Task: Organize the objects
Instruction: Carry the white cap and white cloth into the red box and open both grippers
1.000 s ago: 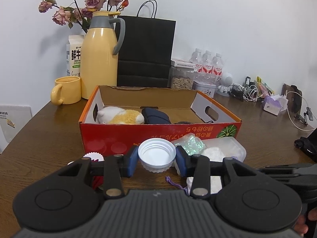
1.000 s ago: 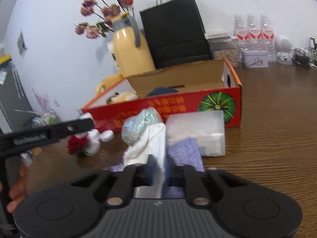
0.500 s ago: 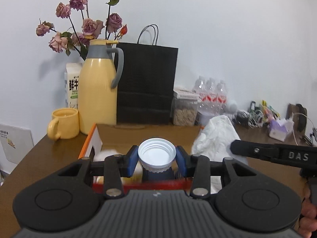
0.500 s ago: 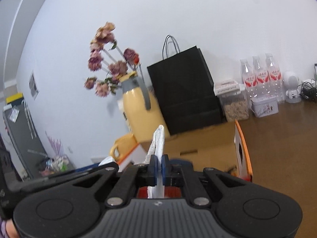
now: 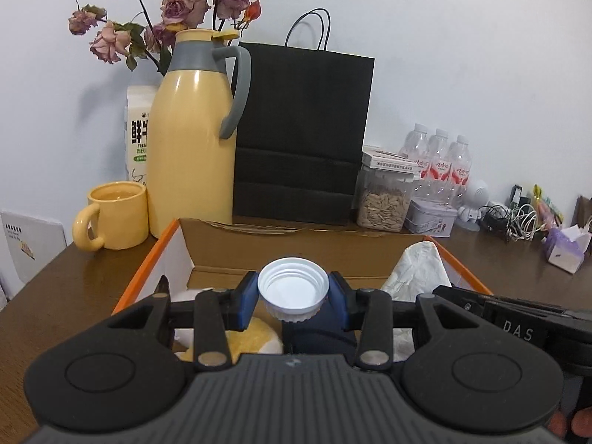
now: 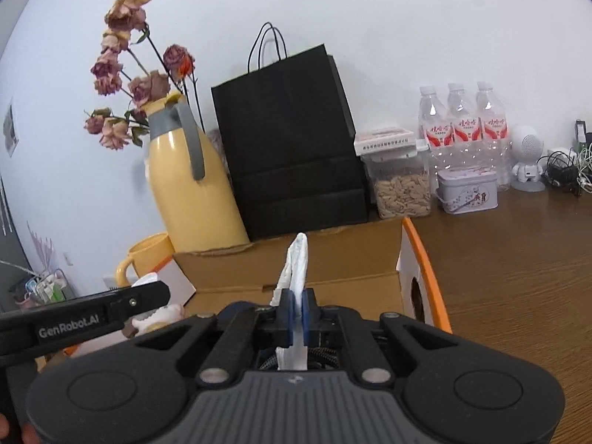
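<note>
My left gripper [image 5: 293,296] is shut on a white plastic cap [image 5: 293,284], held above the open cardboard box [image 5: 296,248] with orange rims. Under it in the box lie a white and yellow plush toy [image 5: 244,336] and a dark blue object [image 5: 318,333]. My right gripper [image 6: 295,314] is shut on a white plastic bag [image 6: 298,259], held over the box's right part [image 6: 333,259]. The bag also shows in the left wrist view [image 5: 418,270], beside the right gripper's body.
Behind the box stand a yellow thermos jug [image 5: 192,140], a yellow mug [image 5: 114,214], a milk carton [image 5: 138,129], a black paper bag [image 5: 301,133], a seed jar [image 5: 384,192], a tin [image 5: 429,216] and water bottles [image 5: 440,162]. Cables and a tissue pack [image 5: 566,248] lie at the right.
Both grippers rose from the table in front of the box and moved forward over it, carrying the cap and the bag. In the last half second both lowered toward the box.
</note>
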`<state>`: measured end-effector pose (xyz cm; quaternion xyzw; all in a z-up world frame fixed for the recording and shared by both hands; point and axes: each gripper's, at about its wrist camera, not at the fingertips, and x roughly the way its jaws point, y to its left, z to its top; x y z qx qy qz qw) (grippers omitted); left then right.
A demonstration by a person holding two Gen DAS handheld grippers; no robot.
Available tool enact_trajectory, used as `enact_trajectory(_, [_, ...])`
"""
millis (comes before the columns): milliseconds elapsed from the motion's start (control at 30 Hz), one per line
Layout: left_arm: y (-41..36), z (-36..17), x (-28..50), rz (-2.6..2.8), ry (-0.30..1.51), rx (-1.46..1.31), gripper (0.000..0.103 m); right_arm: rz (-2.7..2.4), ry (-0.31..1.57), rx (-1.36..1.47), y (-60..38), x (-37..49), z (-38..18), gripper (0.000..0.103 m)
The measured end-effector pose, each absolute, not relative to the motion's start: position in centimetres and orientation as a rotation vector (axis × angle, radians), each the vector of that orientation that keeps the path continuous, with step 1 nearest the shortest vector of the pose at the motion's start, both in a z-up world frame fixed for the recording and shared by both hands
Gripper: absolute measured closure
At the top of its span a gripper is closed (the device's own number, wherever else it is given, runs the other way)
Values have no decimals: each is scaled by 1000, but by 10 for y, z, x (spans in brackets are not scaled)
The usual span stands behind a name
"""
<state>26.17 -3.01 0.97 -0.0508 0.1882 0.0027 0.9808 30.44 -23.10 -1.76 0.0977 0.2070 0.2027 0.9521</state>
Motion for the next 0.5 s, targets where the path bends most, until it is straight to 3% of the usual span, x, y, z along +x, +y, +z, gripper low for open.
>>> enact_trajectory(67, [-31, 8, 258, 15, 365, -86, 62, 399, 409, 170, -229, 299, -17, 97])
enact_trajectory(133, [-32, 7, 255, 38, 361, -75, 54, 376, 402, 145, -228, 293, -16, 90])
enact_trajectory(167, [-32, 7, 254, 53, 356, -70, 39, 359, 401, 135, -228, 291, -16, 85])
enact_trajectory(200, [-31, 8, 253, 75, 348, -68, 15, 346, 400, 127, -228, 289, -16, 68])
enact_trajectory(233, [-30, 8, 250, 97, 333, -69, 6, 336, 398, 121, -228, 286, -16, 44])
enact_trajectory(267, [-29, 9, 248, 110, 316, -71, 0, 326, 391, 117, -228, 284, -15, 29])
enact_trajectory(300, [-27, 10, 247, 120, 303, -76, 0, 311, 379, 110, -228, 282, -14, 15])
enact_trajectory(333, [-26, 12, 246, 124, 300, -82, 0, 296, 362, 99, -227, 279, -13, 10])
enact_trajectory(500, [-23, 14, 245, 140, 302, -98, 0, 292, 336, 79, -226, 271, -11, 0])
